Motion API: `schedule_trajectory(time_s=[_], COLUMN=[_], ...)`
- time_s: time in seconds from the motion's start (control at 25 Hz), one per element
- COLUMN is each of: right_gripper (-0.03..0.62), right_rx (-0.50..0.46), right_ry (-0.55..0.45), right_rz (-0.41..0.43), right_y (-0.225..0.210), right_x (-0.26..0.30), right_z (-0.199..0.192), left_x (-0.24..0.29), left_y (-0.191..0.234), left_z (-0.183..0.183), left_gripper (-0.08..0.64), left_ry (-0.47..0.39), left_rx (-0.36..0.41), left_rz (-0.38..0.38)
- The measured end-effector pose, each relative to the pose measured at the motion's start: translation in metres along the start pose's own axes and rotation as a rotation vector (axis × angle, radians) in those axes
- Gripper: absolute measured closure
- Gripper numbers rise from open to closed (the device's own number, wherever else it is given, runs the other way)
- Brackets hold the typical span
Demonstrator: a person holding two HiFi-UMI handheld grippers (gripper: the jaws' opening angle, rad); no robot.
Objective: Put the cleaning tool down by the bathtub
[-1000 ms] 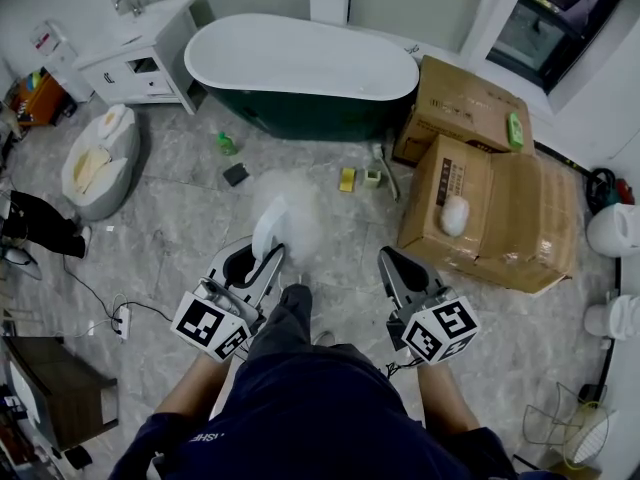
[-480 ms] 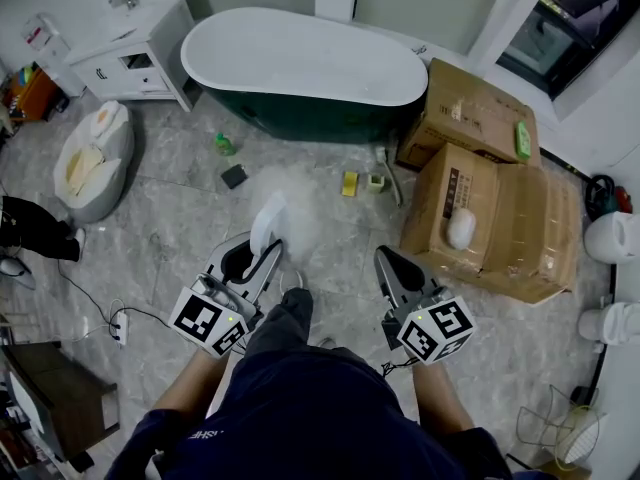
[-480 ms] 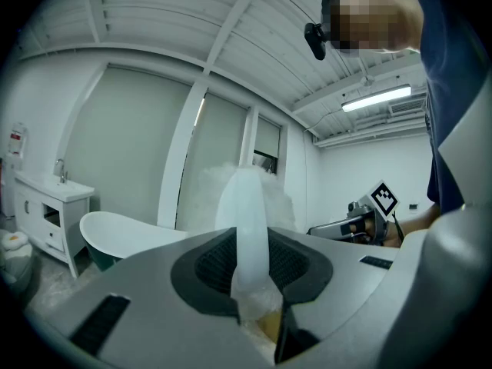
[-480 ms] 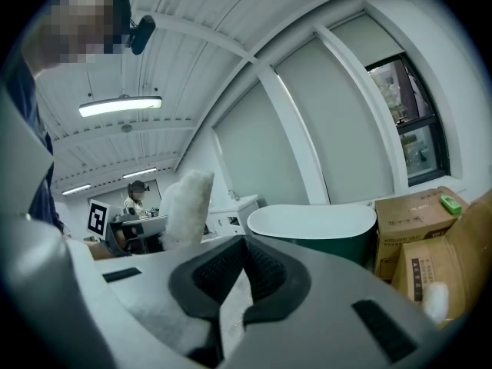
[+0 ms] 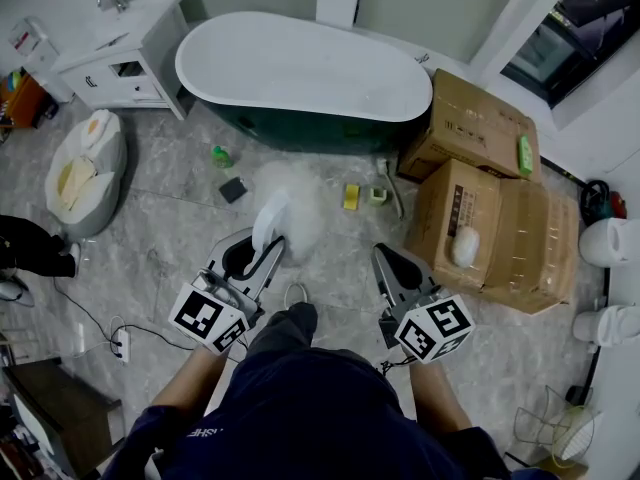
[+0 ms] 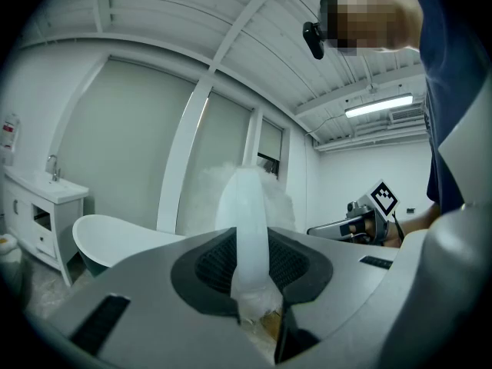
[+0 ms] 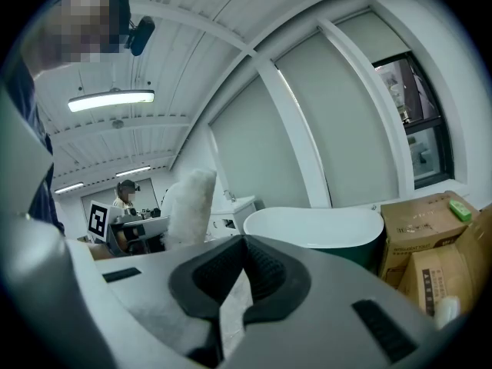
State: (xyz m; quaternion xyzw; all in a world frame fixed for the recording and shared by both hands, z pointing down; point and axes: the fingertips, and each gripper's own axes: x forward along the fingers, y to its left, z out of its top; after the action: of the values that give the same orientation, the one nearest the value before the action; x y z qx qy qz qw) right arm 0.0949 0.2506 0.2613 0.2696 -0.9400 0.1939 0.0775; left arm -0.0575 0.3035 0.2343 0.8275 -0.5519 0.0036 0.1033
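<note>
The cleaning tool (image 5: 287, 211) is a fluffy white duster head on a pale handle (image 6: 250, 229). My left gripper (image 5: 266, 244) is shut on that handle, and the fluffy head sticks out ahead of the jaws over the grey tile floor. The dark green bathtub (image 5: 300, 73) with its white inside stands farther ahead, apart from the tool. My right gripper (image 5: 386, 256) hovers level with the left one, jaws shut and empty. In the right gripper view the jaws (image 7: 244, 244) meet at the tips, with the duster (image 7: 189, 204) to the left and the bathtub (image 7: 317, 225) ahead.
Cardboard boxes (image 5: 492, 213) stand stacked to the right of the tub. A white vanity cabinet (image 5: 118, 56) is at the tub's left end. A green bottle (image 5: 222, 155), a dark sponge (image 5: 233, 189), a yellow sponge (image 5: 349, 196) and a brush (image 5: 392, 192) lie on the floor before the tub.
Both grippers and the view have moved forward toward the bathtub; the tub and boxes sit nearer. The left gripper keeps its hold on the duster.
</note>
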Motion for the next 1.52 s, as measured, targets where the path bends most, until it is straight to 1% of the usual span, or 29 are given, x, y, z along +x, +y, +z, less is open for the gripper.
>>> schedule_trajectory(time_s=[0.16, 0.36, 0.64, 0.92, 1.2, 1.4, 1.52], right_gripper=[0.588, 0.588, 0.588, 0.588, 0.588, 0.588, 0.588], right_rx=[0.001, 0.027, 0.036, 0.033, 0.055, 0.062, 0.067], right_ry=[0.0, -0.004, 0.005, -0.01, -0.023, -0.03, -0.026], right_rz=[-0.015, -0.029, -0.054, -0.068, -0.103, -0.099, -0.083], right_y=[-0.004, -0.01, -0.017, -0.032, -0.061, -0.085, -0.101], right_x=[0.029, 0.062, 0.09, 0.102, 0.106, 0.115, 0.127], right_z=[0.014, 0.022, 0.029, 0.04, 0.051, 0.058, 0.063], left_x=[0.011, 0.026, 0.04, 0.056, 0.072, 0.092, 0.109], left_y=[0.03, 0.065, 0.095, 0.106, 0.117, 0.121, 0.127], left_z=[0.01, 0.016, 0.02, 0.025, 0.03, 0.03, 0.03], left_gripper=[0.453, 0.453, 0.453, 0.453, 0.453, 0.453, 0.453], left_ry=[-0.004, -0.004, 0.002, 0.007, 0.013, 0.022, 0.028], left_rx=[0.002, 0.007, 0.004, 0.011, 0.017, 0.021, 0.02], left_rz=[-0.015, -0.034, -0.054, -0.07, -0.065, -0.058, -0.043])
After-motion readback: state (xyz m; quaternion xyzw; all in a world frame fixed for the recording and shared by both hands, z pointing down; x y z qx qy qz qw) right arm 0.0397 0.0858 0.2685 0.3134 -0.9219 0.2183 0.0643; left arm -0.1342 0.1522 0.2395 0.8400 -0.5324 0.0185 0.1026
